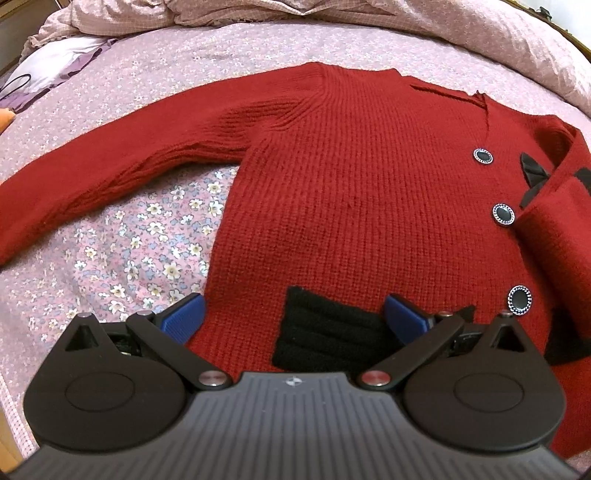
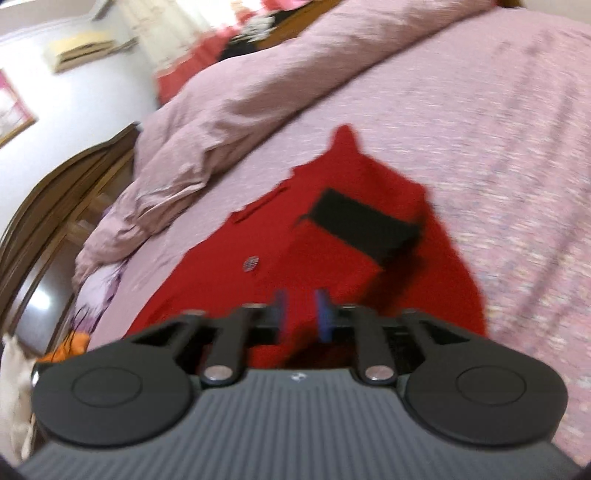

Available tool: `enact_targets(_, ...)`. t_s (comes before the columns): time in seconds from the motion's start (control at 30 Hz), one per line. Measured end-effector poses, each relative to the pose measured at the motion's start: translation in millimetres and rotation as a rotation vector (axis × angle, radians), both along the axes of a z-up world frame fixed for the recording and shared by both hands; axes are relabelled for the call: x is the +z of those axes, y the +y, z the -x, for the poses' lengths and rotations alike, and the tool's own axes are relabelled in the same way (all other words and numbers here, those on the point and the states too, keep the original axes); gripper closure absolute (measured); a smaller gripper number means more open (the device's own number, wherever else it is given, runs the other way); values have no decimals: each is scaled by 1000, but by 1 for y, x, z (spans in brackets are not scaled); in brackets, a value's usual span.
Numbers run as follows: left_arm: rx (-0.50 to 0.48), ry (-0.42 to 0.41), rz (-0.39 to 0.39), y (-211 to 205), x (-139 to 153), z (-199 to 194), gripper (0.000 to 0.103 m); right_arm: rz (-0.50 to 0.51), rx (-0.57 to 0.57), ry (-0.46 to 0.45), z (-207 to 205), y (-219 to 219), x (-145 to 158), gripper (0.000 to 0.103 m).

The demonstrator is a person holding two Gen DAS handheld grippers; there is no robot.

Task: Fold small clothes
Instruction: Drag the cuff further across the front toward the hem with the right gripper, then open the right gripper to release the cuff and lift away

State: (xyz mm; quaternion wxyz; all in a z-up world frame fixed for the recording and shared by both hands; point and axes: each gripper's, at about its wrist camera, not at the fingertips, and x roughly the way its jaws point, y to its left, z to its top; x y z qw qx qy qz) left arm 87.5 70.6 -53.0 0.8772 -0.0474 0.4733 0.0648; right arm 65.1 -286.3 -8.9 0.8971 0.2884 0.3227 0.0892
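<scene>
A bed covered in a pink sheet printed with small flowers (image 1: 122, 236) fills both views, and a rumpled, pale pink quilt (image 1: 332, 14) is heaped along its far side. Spread flat on the sheet lies the red knitted cardigan (image 1: 351, 192), front side up, with one long sleeve (image 1: 92, 177) stretched out to the left in the left wrist view, while the other side is folded in over the body, showing a black cuff (image 2: 364, 225) in the blurred right wrist view. A black ribbed pocket patch (image 1: 325, 332) sits on the lower front of the cardigan, and three round dark buttons with silvery rims (image 1: 503, 213) run down the opening at the right of that view. The left gripper (image 1: 293, 317) hangs low over the hem with its jaws spread wide and released, one blue pad (image 1: 184, 317) at the cardigan's edge by the sheet and the other at the right end of the pocket patch; nothing is pinched between them. The right gripper (image 2: 301, 312) points across the cardigan from the other side, its jaws parted with a narrow gap and no cloth caught between the blue pads, red knit lying beneath them.
</scene>
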Motion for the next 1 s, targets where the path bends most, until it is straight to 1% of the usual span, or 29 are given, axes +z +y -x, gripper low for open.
enact_targets(0.03, 2, 0, 3, 0, 1, 1, 0, -10, -23, 1, 1, -4, -1, 31)
enact_targets(0.1, 4, -1, 8, 1, 3, 2, 0, -40, -42, -5, 1, -6, -5, 31)
enact_targets(0.17, 5, -4, 8, 2, 6, 4, 0, -69, -23, -4, -3, -6, -8, 31)
enact_targets(0.23, 8, -7, 6, 3, 7, 5, 0, -65, -13, 7, -9, -2, -13, 31)
enact_targets(0.27, 10, -8, 7, 4, 8, 6, 0, -57, -15, 27, -13, 2, -16, 32)
enact_targets(0.33, 16, -12, 11, 6, 9, 8, 0, -80, -36, 57, -15, 2, -22, 33)
enact_targets(0.4, 19, -15, 16, 8, 11, 10, 0, -110, -34, 60, -15, 4, -25, 41)
enact_targets(0.43, 19, -16, 19, 8, 11, 10, 0, -109, -30, 60, -16, 6, -25, 52)
enact_targets(0.47, 19, -18, 22, 8, 11, 10, 0, -91, -23, 53, -17, 8, -25, 73)
enact_targets(0.5, 17, -20, 25, 8, 12, 10, 0, -70, -16, 46, -18, 10, -25, 83)
enact_targets(0.53, 15, -24, 28, 8, 13, 10, 0, -52, -15, 40, -20, 12, -23, 87)
enact_targets(0.57, 13, -29, 31, 8, 14, 11, 0, -41, -9, 25, -21, 15, -20, 88)
enact_targets(0.63, 11, -41, 35, 9, 17, 13, 0, 8, 37, -47, -19, 29, -7, 88)
enact_targets(0.7, 16, -54, 37, 12, 22, 16, 0, 63, 109, -115, -19, 49, 5, 88)
enact_targets(0.8, 29, -75, 30, 17, 27, 18, 0, 109, 245, -183, -20, 83, 15, 88)
enact_targets(0.87, 41, -84, 21, 22, 30, 21, 0, 115, 337, -191, -21, 102, 15, 86)
enact_targets(0.93, 59, -86, 14, 28, 32, 23, 0, 123, 415, -172, -22, 119, 11, 84)
enact_targets(1.0, 83, -85, 8, 36, 33, 27, 0, 161, 468, -147, -22, 133, 8, 72)
